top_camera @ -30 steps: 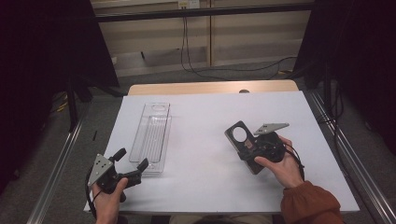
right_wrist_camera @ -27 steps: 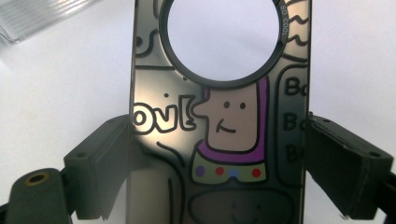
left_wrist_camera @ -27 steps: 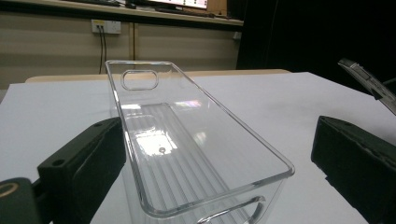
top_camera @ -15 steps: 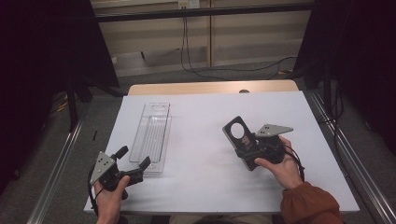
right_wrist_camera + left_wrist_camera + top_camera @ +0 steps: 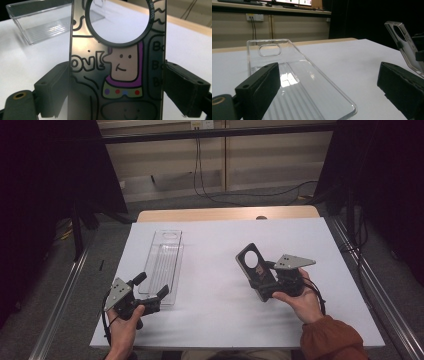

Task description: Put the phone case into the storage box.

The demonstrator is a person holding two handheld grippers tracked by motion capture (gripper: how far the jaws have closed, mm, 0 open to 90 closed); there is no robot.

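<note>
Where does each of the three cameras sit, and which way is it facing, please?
High view: above the person's side, looking forward and down on the table; forearms, both claws.
Left gripper view: on the left claw, along its jaws at the clear case.
Right gripper view: on the right claw, facing the printed case.
Shared: both cases.

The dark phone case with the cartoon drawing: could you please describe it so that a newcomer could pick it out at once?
On the white table, look right of centre, where the right gripper clamps the phone case by its long edges. Unlike the clear phone case lying flat at the left, it is dark, tilted upward, with a round camera hole and cartoon figures.
</note>
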